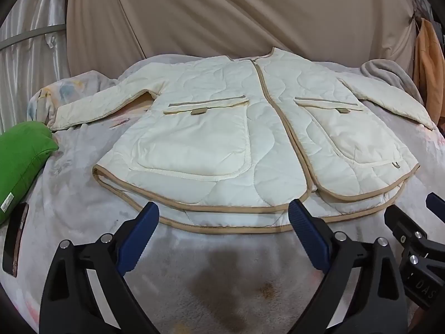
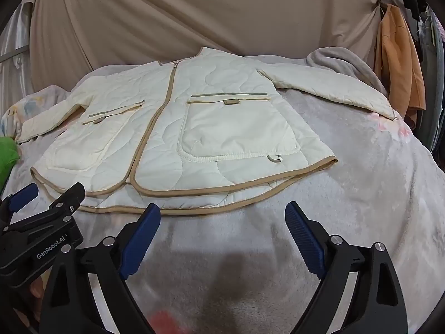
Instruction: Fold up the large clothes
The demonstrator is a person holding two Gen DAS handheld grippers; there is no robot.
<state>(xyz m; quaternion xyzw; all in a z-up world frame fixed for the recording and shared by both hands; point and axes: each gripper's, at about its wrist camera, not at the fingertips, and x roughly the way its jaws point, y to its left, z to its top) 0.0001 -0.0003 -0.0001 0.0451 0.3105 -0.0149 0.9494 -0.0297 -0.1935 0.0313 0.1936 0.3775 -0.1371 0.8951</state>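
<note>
Jacket (image 1: 236,128): cream quilted fabric with wavy stitching, tan binding along hem and zip line, 2 large smooth patch pockets with tan-edged flaps.
Lay: spread flat, front up, on the blanket (image 1: 83,194), zipped, both sleeves angled outward, curved hem nearest the grippers.
Blanket: pale grey fleece, fuzzy, faintly stained.
Left gripper (image 1: 224,218): jaws spread wide, ribbed blue pads, black frame, holding nothing, just above the hem.
Right gripper (image 2: 222,218): jaws fully spread, empty, near the hem.
Pillow (image 1: 22,164): green, soft, left of the jacket.
Backdrop (image 1: 222,14): beige draped cloth.

Bed (image 1: 83,222) under pale blanket; cream quilted jacket (image 1: 222,128) spread flat, green pillow (image 1: 22,156) at left edge.
</note>
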